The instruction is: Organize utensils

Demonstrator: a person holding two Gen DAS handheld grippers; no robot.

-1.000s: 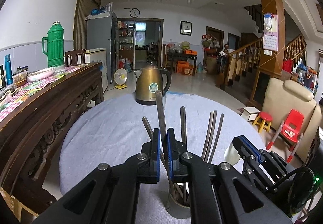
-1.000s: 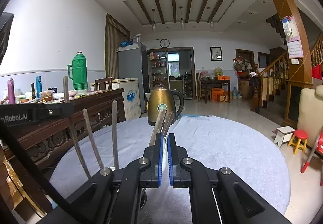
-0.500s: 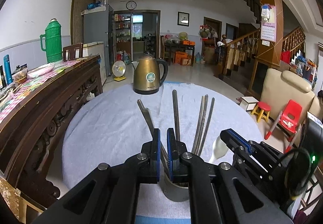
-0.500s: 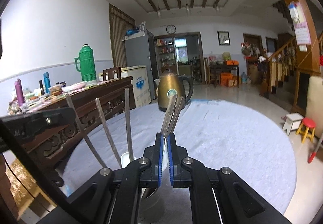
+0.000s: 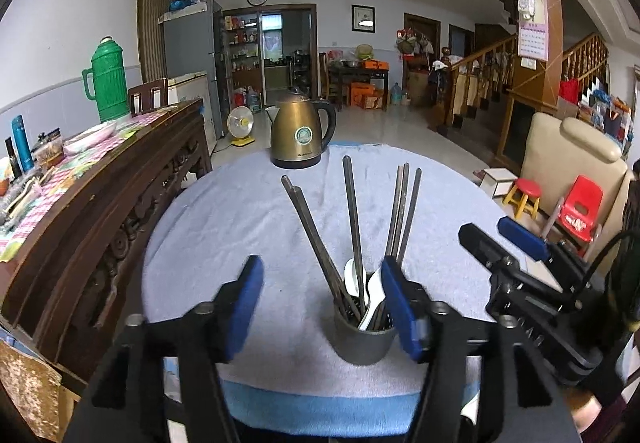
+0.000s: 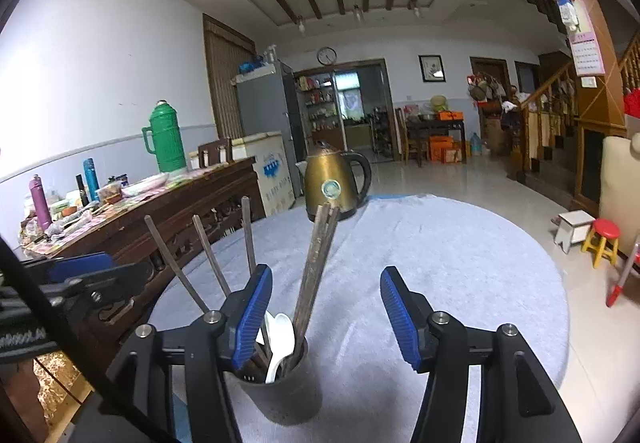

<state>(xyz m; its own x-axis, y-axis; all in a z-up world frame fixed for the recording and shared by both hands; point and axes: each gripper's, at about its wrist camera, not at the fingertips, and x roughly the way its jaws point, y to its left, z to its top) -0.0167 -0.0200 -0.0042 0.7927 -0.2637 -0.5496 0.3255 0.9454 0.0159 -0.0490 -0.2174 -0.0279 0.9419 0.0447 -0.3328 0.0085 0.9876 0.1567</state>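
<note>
A dark grey cup (image 5: 362, 339) stands near the front of the round table and holds several metal chopsticks (image 5: 354, 219) and white plastic spoons (image 5: 374, 293). My left gripper (image 5: 322, 307) is open and empty, just behind and above the cup. The cup also shows in the right wrist view (image 6: 286, 391), with the chopsticks (image 6: 316, 267) and the spoons (image 6: 280, 339). My right gripper (image 6: 326, 317) is open and empty, a little right of the cup. The right gripper shows at the right of the left wrist view (image 5: 516, 243).
A brass kettle (image 5: 300, 135) stands at the far side of the table (image 5: 224, 211), which has a light blue cloth. A carved wooden sideboard (image 5: 92, 203) with a green thermos (image 5: 106, 79) runs along the left. A small stool (image 5: 524, 197) and a red chair (image 5: 580, 209) stand on the floor at the right.
Both grippers have opened and pulled back and up from the cup. The chopstick from the left gripper and the white spoon from the right now rest in the cup.
</note>
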